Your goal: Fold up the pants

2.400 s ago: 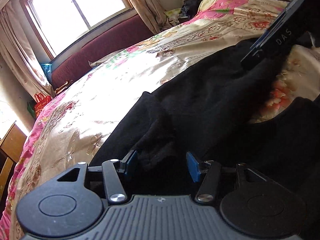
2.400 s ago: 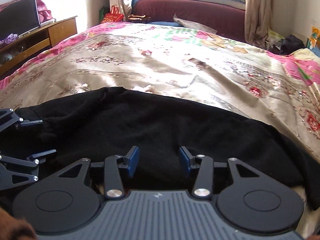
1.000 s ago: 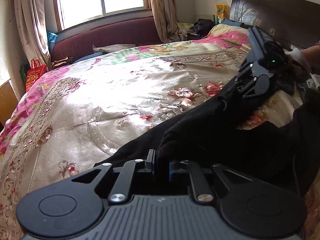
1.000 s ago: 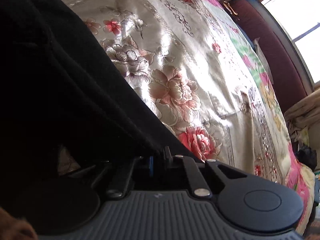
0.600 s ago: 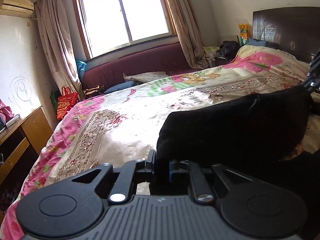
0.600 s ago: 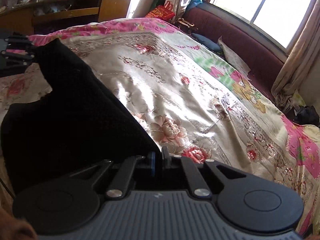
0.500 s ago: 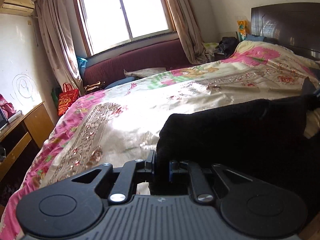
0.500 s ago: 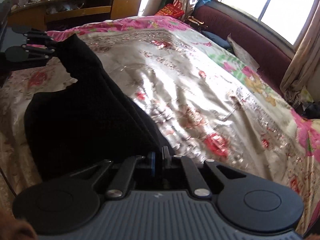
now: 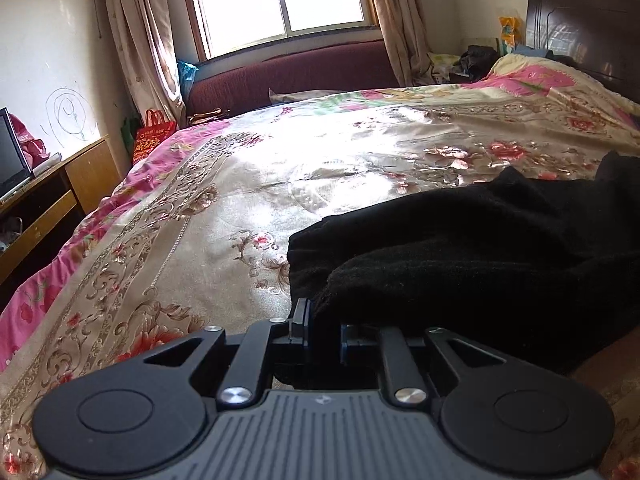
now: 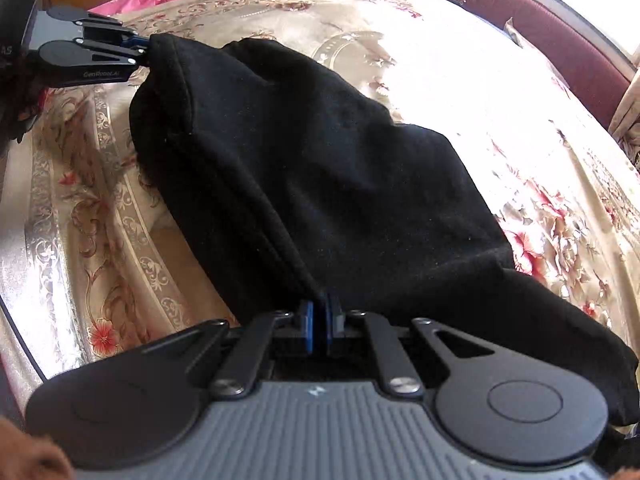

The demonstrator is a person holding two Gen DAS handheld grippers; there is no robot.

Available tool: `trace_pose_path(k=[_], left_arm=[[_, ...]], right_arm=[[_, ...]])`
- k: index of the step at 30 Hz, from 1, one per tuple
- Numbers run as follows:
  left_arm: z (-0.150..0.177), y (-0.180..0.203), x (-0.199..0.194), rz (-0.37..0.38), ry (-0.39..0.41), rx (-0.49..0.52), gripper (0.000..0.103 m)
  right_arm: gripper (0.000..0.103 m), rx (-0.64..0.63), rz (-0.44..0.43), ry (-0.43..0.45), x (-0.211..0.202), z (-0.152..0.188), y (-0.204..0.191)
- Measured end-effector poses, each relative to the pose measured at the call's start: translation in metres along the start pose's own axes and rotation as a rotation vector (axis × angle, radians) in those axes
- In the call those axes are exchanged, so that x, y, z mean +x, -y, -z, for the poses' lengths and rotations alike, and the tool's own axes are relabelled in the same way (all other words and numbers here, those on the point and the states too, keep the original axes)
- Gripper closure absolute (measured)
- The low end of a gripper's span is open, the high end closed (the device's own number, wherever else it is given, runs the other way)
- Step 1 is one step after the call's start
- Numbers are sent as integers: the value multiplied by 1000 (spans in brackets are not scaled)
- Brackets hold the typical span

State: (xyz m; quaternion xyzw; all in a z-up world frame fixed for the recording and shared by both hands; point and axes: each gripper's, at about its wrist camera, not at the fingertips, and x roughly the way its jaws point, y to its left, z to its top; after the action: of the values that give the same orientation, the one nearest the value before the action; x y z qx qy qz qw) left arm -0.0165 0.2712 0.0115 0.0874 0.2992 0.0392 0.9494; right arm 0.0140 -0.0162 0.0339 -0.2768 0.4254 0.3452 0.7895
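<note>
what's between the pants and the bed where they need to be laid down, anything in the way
Nothing visible. The black pants hang stretched between the left tongs and the right tongs, and the flowered bedspread beside and under them is bare. The left tongs' jaws have just been opening, with cloth between them.

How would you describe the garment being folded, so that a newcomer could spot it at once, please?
Start from the large bed with its shiny floral satin bedspread. On it lie the soft black knit pants, pinched between the left gripper and the right gripper. They are the only plain dark thing on that pale patterned cover.
</note>
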Motion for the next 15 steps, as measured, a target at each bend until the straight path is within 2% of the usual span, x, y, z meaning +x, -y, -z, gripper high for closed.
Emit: trace_pose_path(k=[4,8,11,13,15], left_arm=[[18,-2,12,-31,-46,-7,69],[13,9,-1,-85,17,61,69],[9,5,-4,-122,45,79,68],[11,6,-4,-130,45,105,67],[20,11,2,-169,13,172,66]], right_arm=[[94,-17,28,5,12,4,-21],[94,-67,39,46,0,3,-34],[94,-47,27,43,1,0,-33],[94,-39,25,44,2,-3,-32],[93,-32,21,39,5,-1,-33]])
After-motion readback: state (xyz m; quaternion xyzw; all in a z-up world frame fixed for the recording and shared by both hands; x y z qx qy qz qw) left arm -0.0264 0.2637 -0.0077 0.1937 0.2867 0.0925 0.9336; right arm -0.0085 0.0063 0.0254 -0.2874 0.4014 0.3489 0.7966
